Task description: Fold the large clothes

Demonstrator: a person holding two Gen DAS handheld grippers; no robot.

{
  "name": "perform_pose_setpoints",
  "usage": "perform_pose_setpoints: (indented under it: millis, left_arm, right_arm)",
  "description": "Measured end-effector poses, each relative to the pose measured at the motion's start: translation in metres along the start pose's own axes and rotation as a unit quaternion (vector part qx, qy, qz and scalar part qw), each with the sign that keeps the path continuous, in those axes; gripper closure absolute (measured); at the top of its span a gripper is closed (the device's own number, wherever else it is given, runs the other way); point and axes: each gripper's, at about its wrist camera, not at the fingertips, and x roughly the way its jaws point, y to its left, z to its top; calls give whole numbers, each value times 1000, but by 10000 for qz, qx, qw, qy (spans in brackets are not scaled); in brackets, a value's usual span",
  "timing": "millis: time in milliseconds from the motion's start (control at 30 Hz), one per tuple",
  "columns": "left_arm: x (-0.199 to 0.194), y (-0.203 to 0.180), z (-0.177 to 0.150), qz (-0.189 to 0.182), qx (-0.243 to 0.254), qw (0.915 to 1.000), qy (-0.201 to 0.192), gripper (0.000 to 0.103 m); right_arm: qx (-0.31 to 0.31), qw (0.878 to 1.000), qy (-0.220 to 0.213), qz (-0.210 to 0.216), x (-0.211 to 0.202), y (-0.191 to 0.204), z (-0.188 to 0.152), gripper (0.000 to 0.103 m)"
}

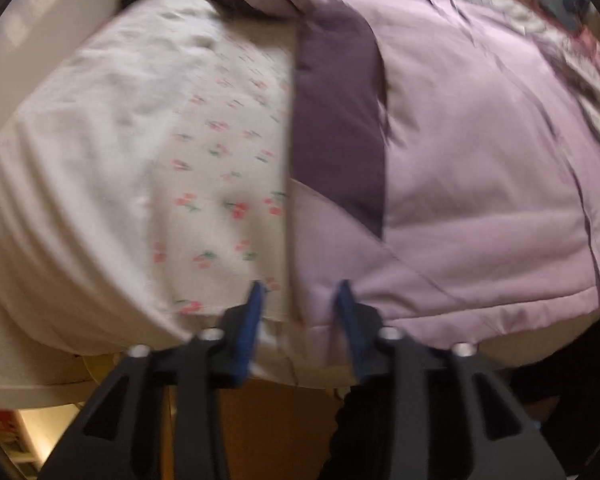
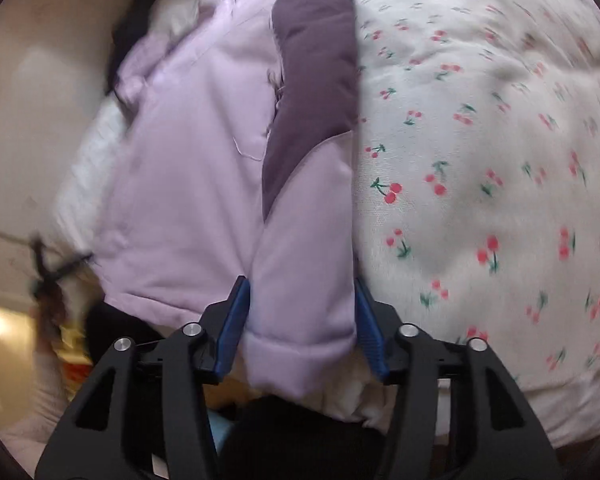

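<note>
Right gripper [image 2: 302, 312] spread around lilac jacket [image 2: 188, 168] sleeve, left gripper [image 1: 300, 304] spread at hem, cherry-print bedding [image 2: 480, 160].

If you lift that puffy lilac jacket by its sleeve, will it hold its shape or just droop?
The lilac jacket looks padded and quilted, so it would probably sag, though in soft bulky folds rather than hanging limp. Its sleeve cuff already bends over the bed's edge. It is likely light for its bulk.

Blocked ahead by lilac padded jacket [image 1: 480, 160] spread over cherry-print bedding [image 2: 480, 140]. Sleeve cuff [image 2: 300, 344] filling gap between right gripper [image 2: 302, 300] jaws. Open bedding beside jacket, unobstructed.
</note>
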Motion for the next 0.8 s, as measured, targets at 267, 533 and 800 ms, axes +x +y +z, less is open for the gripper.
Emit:
perform_pose_setpoints:
  millis: [267, 533, 800]
  left_arm:
    - [-62, -12, 73, -289, -426, 9830, -1761, 15]
    - [63, -70, 140, -656, -815, 9910, -830, 11]
    - [19, -53, 195, -549, -1311, 9734, -1795, 10]
  right_arm:
    - [-1217, 9795, -1606, 13, -39, 123, 65, 19]
    - [-954, 9949, -193, -279, 131, 117, 83, 15]
    - [-1307, 9843, -933, 725, 88, 186, 148, 15]
